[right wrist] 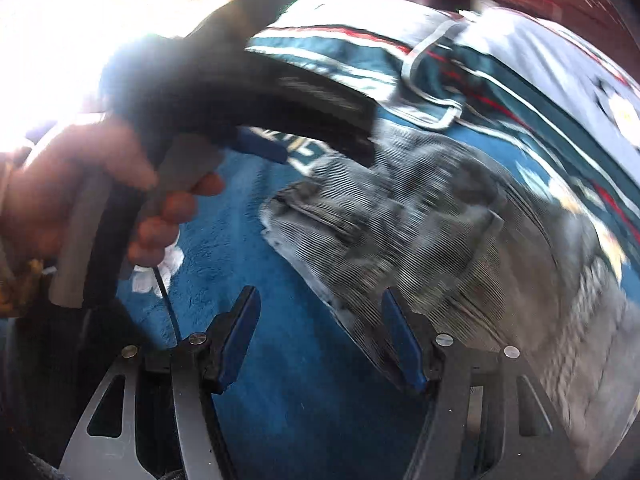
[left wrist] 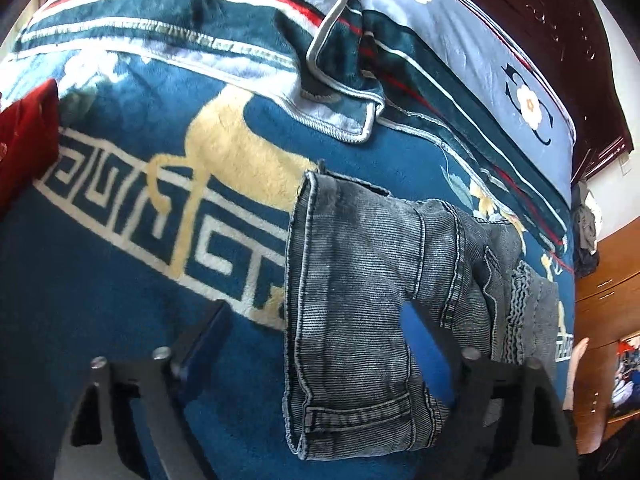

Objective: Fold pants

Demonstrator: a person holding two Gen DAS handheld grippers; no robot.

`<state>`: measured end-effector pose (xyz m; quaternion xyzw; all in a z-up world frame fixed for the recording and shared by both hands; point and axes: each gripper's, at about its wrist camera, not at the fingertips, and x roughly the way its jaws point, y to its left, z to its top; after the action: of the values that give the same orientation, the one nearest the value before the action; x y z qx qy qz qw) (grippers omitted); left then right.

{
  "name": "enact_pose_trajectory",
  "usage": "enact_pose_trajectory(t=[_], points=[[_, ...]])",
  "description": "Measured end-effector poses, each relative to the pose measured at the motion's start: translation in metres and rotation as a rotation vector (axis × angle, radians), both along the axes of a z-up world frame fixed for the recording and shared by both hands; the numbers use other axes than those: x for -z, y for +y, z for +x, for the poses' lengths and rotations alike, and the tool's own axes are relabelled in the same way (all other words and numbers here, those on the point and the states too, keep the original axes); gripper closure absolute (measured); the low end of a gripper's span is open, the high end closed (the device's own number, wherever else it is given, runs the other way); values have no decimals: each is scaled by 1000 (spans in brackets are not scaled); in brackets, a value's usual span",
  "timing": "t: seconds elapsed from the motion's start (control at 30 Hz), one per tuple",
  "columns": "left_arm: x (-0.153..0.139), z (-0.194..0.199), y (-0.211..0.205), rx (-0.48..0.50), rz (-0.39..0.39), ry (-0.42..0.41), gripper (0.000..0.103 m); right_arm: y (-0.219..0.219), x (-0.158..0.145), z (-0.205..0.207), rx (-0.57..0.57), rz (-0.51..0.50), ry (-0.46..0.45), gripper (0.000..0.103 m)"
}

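Note:
Small grey washed jeans (left wrist: 360, 288) lie crumpled on a blue patterned blanket (left wrist: 120, 280), waistband near me and legs bunched to the right. My left gripper (left wrist: 324, 320) is open and empty above the jeans, its jaws spread wide on either side of them. In the right wrist view the jeans (right wrist: 440, 232) are blurred by motion. My right gripper (right wrist: 320, 304) is open and empty just above their near edge. The left gripper's body (right wrist: 248, 92), held by a hand, shows at upper left in that view.
A folded teal and grey blanket (left wrist: 340, 80) and a light blue quilt (left wrist: 500, 72) lie at the far side. A red item (left wrist: 24, 140) sits at the left edge. A dark wooden headboard (left wrist: 580, 48) and a wooden cabinet (left wrist: 608, 292) stand to the right.

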<state>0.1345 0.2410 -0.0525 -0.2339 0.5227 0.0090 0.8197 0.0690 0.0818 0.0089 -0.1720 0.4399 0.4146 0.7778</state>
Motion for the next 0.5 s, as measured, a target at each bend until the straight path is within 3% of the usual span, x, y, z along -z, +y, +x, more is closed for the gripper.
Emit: enact_pose_trajectory(t=[0.13, 0.23, 0.3, 0.4, 0.5], points=[[16, -8, 6, -33, -54, 7, 26, 25, 14, -7, -67, -89, -109, 42], [15, -7, 5, -18, -43, 3, 27, 37, 36, -12, -100, -206, -206, 44], [14, -6, 5, -23, -55, -9, 27, 36, 42, -14, -104, -228, -243, 48], [14, -6, 7, -36, -76, -14, 27, 37, 39, -10, -51, -228, -265, 74], [12, -8, 14, -68, -106, -31, 25, 26, 28, 7, 25, -157, -189, 80]])
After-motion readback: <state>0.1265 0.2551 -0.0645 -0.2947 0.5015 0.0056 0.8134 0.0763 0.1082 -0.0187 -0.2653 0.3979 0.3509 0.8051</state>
